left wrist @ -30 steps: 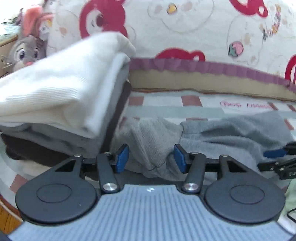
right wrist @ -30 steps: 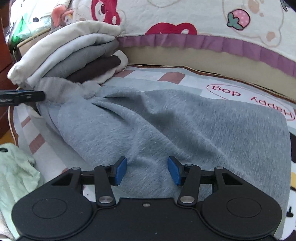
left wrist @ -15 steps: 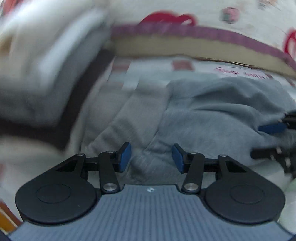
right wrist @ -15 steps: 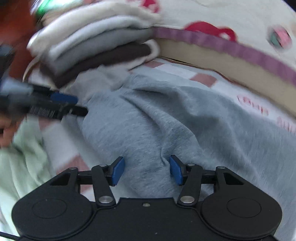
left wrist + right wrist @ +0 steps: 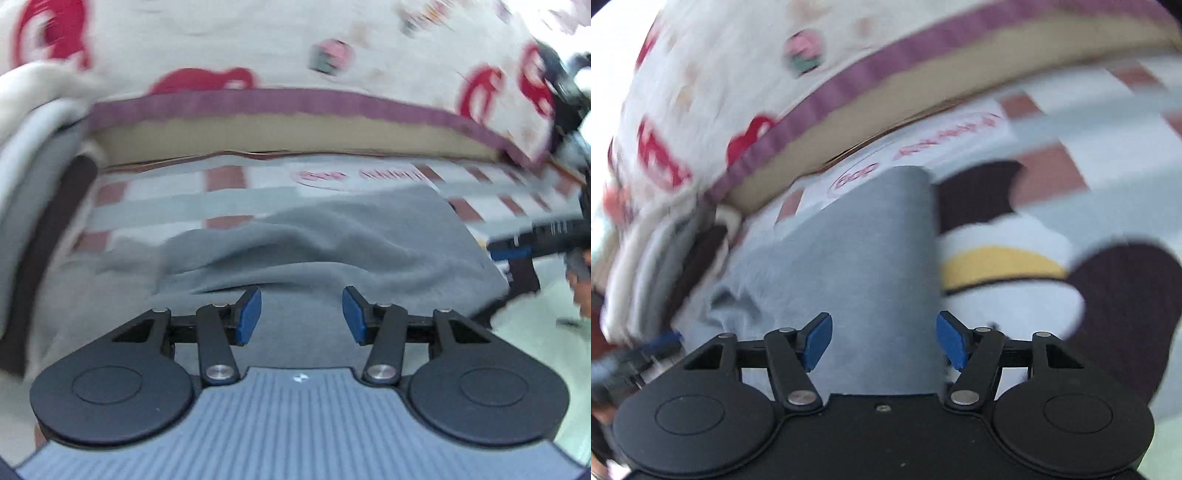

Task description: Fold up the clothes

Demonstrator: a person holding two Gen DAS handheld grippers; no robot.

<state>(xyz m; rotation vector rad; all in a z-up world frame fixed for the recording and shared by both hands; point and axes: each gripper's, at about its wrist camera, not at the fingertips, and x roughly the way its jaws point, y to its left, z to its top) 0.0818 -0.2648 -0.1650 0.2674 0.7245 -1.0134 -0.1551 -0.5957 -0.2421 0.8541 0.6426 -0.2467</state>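
Note:
A grey sweatshirt (image 5: 325,243) lies spread on the checked bed sheet (image 5: 225,181), partly folded with a fold edge in front of my left gripper (image 5: 302,315). The left gripper is open and empty, just above the grey cloth. In the right wrist view the grey sweatshirt (image 5: 857,258) runs between the fingers of my right gripper (image 5: 884,341), which is open over its right edge. The right gripper also shows at the right edge of the left wrist view (image 5: 543,240). Both views are blurred by motion.
A stack of folded clothes (image 5: 33,177) stands at the left; it also shows in the right wrist view (image 5: 665,258). A dark, white and yellow printed figure (image 5: 1052,266) lies right of the sweatshirt. A pale green garment (image 5: 546,332) lies at the near right. A quilt with red prints (image 5: 295,55) rises behind.
Both grippers have swung to the right, away from the stack. The left gripper has let the sleeve lie folded over the body. The right gripper has moved to the sweatshirt's right edge.

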